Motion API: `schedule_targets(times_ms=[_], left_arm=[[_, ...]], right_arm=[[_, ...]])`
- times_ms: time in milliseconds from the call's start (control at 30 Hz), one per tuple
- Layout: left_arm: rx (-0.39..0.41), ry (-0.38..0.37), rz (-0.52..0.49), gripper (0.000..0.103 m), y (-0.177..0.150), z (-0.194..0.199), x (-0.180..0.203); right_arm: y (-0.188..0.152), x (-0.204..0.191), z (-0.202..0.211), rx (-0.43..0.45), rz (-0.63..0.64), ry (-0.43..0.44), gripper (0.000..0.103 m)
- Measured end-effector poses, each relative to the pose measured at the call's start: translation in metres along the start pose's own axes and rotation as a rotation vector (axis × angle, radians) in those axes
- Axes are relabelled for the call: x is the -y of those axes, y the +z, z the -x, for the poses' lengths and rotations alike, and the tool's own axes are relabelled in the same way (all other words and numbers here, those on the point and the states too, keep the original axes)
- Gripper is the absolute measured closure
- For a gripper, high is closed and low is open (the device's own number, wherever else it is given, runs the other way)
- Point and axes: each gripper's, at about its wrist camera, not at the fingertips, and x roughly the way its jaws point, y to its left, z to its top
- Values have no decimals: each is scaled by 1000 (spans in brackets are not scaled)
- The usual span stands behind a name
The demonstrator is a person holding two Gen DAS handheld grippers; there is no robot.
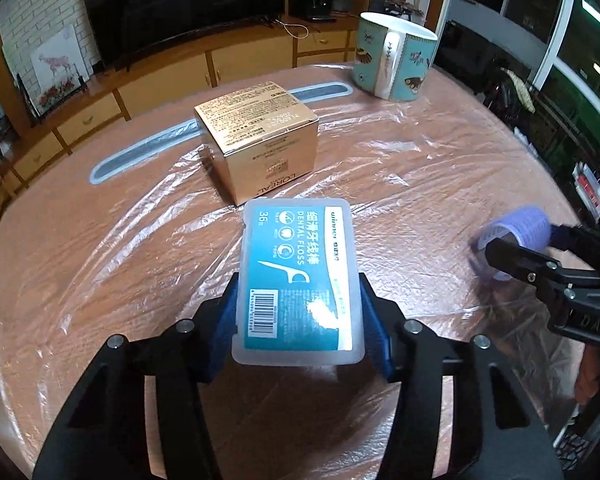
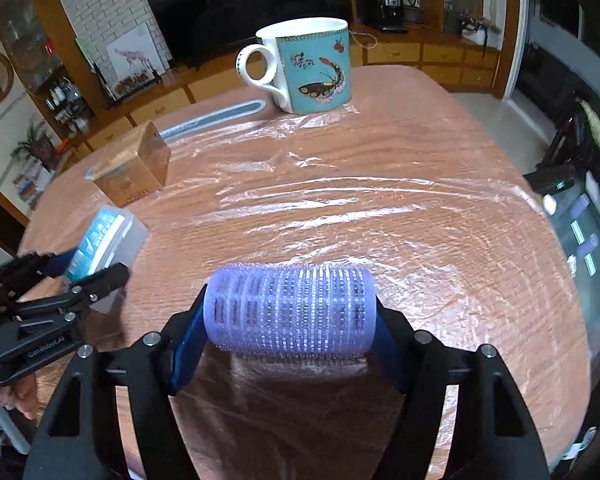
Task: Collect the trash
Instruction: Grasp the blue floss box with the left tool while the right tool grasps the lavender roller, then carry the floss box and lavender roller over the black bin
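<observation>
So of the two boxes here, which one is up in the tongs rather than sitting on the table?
The translucent dental floss box, clamped in the left tongs. The gold carton sits on the table.

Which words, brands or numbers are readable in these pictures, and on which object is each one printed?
"DENTAL FLOSS", "36", "winner": dental floss box, held by the left tongs; its Chinese lines and barcode digits are too small.
"L'OREAL": gold box; the fine print on top is unreadable.
"GenRobot.AI": left tongs' body, right wrist view.
"DAS": right tongs, letters cut off.
Hair roller, mug: no text.
</observation>
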Motion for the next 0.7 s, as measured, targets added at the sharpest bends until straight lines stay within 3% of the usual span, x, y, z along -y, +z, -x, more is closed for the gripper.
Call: schedule_targets(times_ms=[700], left_arm=[[42,-21,118,48,-42,50,-14]], right_arm=[[-15,-9,43,11,22,145,34]])
